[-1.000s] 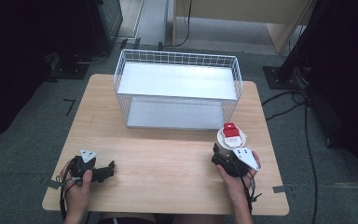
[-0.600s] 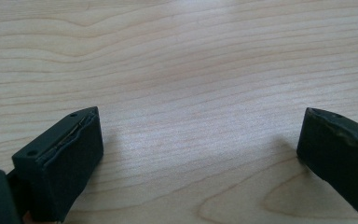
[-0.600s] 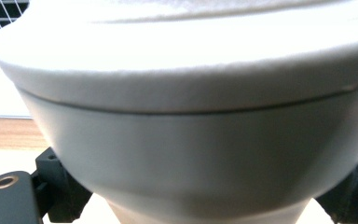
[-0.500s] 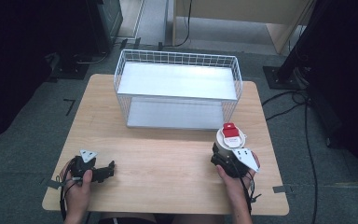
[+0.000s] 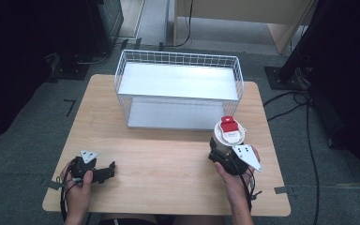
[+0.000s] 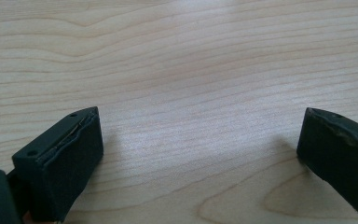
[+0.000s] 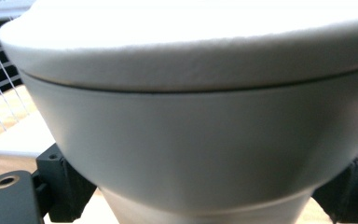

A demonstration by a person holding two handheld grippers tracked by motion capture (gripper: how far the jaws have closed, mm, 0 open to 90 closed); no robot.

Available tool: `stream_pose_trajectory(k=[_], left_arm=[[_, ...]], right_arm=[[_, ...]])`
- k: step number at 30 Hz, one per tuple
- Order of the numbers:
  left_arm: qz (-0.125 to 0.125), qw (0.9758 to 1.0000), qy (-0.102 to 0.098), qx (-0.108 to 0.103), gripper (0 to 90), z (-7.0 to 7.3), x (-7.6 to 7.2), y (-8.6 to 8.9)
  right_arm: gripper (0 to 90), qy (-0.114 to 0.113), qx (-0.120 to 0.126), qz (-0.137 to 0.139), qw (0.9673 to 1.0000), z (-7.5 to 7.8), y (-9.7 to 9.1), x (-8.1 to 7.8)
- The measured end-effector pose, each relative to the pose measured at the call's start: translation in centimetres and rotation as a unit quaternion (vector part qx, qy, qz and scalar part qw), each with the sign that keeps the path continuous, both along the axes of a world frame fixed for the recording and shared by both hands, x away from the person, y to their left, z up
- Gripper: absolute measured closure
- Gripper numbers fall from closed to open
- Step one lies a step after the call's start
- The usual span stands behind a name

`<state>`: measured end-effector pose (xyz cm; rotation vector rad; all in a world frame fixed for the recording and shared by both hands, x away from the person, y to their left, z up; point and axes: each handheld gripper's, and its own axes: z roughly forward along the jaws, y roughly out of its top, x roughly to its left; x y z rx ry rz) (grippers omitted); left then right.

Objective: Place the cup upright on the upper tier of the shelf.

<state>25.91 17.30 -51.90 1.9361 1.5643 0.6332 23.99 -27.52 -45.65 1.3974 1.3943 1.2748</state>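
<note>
A white cup (image 5: 229,132) with a white lid and a red label on top is upright at the table's right side, just in front of the wire rack. My right gripper (image 5: 221,151) is shut on the cup's lower body. In the right gripper view the cup (image 7: 196,121) looms close, with a black fingertip (image 7: 65,186) pressed on either flank. Whether its base touches the table is hidden. My left gripper (image 5: 108,169) rests low at the front left of the table, open. In the left gripper view its jaws (image 6: 200,154) stand wide apart over bare wood.
A white wire rack (image 5: 178,52) with two flat shelves stands at the back middle of the wooden table (image 5: 168,159). Its mesh (image 7: 0,46) shows behind the cup. Cables and dark stands lie on the floor to the right.
The right gripper and the cup have shifted very slightly away from the person, toward the rack. The left gripper has stayed where it was.
</note>
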Motion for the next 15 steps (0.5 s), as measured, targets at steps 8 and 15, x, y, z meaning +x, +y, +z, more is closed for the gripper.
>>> stream_pose_trajectory(k=[8, 15], left_arm=[[0.0, 1.0, 0.0, 0.0, 0.8, 0.0, 0.0, 0.0], [0.0, 1.0, -0.001, 0.0, 0.7, 0.0, 0.0, 0.0]], right_arm=[[9.3, -0.024, -0.008, 0.018, 0.9995, 2.4, 0.9, 0.2], [9.3, -0.044, -0.015, 0.034, 0.9983, 4.4, 2.1, 0.5]])
